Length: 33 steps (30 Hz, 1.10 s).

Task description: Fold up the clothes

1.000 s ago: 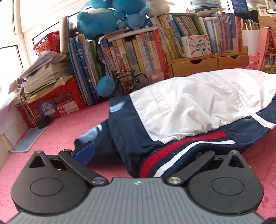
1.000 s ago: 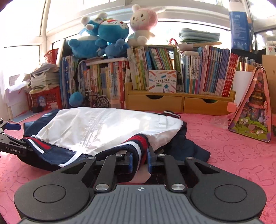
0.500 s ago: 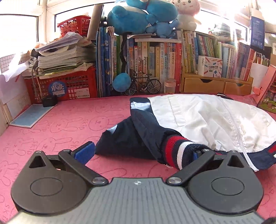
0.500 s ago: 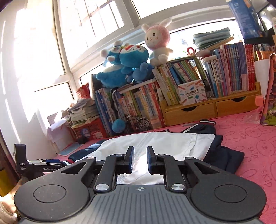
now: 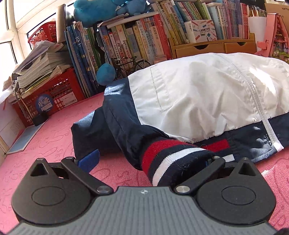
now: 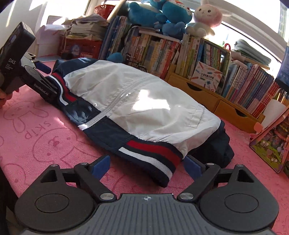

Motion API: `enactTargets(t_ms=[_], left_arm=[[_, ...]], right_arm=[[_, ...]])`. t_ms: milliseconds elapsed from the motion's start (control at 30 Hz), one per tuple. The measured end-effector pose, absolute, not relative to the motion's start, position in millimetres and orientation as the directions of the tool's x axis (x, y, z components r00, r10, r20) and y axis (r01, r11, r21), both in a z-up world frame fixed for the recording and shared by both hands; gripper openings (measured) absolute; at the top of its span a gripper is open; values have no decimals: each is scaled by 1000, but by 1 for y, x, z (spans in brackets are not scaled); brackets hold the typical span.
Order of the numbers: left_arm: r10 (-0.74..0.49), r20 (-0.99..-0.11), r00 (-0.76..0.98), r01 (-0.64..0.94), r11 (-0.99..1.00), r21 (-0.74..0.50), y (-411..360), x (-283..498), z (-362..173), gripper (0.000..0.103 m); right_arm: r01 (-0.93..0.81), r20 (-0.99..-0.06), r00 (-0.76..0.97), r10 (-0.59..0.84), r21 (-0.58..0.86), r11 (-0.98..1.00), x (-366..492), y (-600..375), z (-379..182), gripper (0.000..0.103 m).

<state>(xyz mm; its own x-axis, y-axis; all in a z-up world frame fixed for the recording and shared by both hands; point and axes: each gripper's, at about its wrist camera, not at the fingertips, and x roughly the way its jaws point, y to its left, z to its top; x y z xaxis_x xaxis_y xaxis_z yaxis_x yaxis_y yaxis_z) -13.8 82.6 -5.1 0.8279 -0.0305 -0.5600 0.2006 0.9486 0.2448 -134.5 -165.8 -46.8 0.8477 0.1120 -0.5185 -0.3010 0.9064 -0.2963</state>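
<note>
Left wrist view
Left tongs (image 5: 143, 161): spread wide; blue left pad (image 5: 88, 160) bare, right pad hidden behind cloth.
Striped cuff (image 5: 173, 159): red, white and navy ribbing, lying between the spread fingers; whether it touches a pad cannot be told.
Jacket (image 5: 204, 97): white panel with navy sides and a white zip, heaped on the bench from 12 to 3 o'clock of the tongs.
Bench (image 5: 54, 130): covered in pink cloth with rabbit outlines.
Red crate (image 5: 48, 95): at 10 o'clock, stacked papers on top.
Books (image 5: 137, 41): upright row at 12 o'clock along the back edge.
Model bicycle (image 5: 131, 65): in front of the books, just beyond the jacket.

Right wrist view
Right tongs (image 6: 146, 167): spread wide, both blue pads visible, gripping nothing.
Jacket (image 6: 142, 103): lies across the bench from 10 to 2 o'clock; striped hem (image 6: 151, 153) reaches in between the two pads, apart from the left one, close by the right.
Left tongs (image 6: 47, 79): at 10 o'clock, at the jacket's far striped end; grip state cannot be told from here.
Person's hand (image 6: 4, 94): at 9 o'clock, on the left handle.
Plush toys (image 6: 173, 16): on top of the books at 12 o'clock.
Wooden drawers (image 6: 215, 99): at 1 o'clock, beneath more books.
</note>
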Motion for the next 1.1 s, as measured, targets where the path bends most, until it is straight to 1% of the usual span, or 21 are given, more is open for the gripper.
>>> enactTargets(t_ms=[33,233,367,600,667,967,1033,1100], left_arm=[[-41,-568,822,201,954,222,85,-13,-6,103],[-169,-654,737,204,979,-23,114,6,-9,103],[-170,-648,743,216,976,-8,112,4,-9,103],[-188,-639,746,222,975,-27,116,5,-10,103],[-188,-639,746,220,975,-30,116,7,-10,103],[-183,-638,748,218,976,-25,115,7,-10,103],[-170,-637,752,209,978,-15,115,4,-10,103],[-134,-625,769,189,982,22,113,-3,-8,103]], right_arm=[[-289,-517,850,104,-291,912,-134,-167,-50,103],[-266,-526,846,89,-272,925,-125,-172,-58,103],[-266,-514,854,78,-304,915,-122,-166,-59,103],[-282,-529,842,102,-270,921,-113,-161,-58,103],[-304,-519,843,139,-249,919,-115,-161,-60,103],[-245,-489,871,55,-334,910,-111,-143,-63,103],[-230,-469,882,41,-354,907,-110,-141,-64,103],[-192,-436,900,14,-368,910,-114,-144,-65,103]])
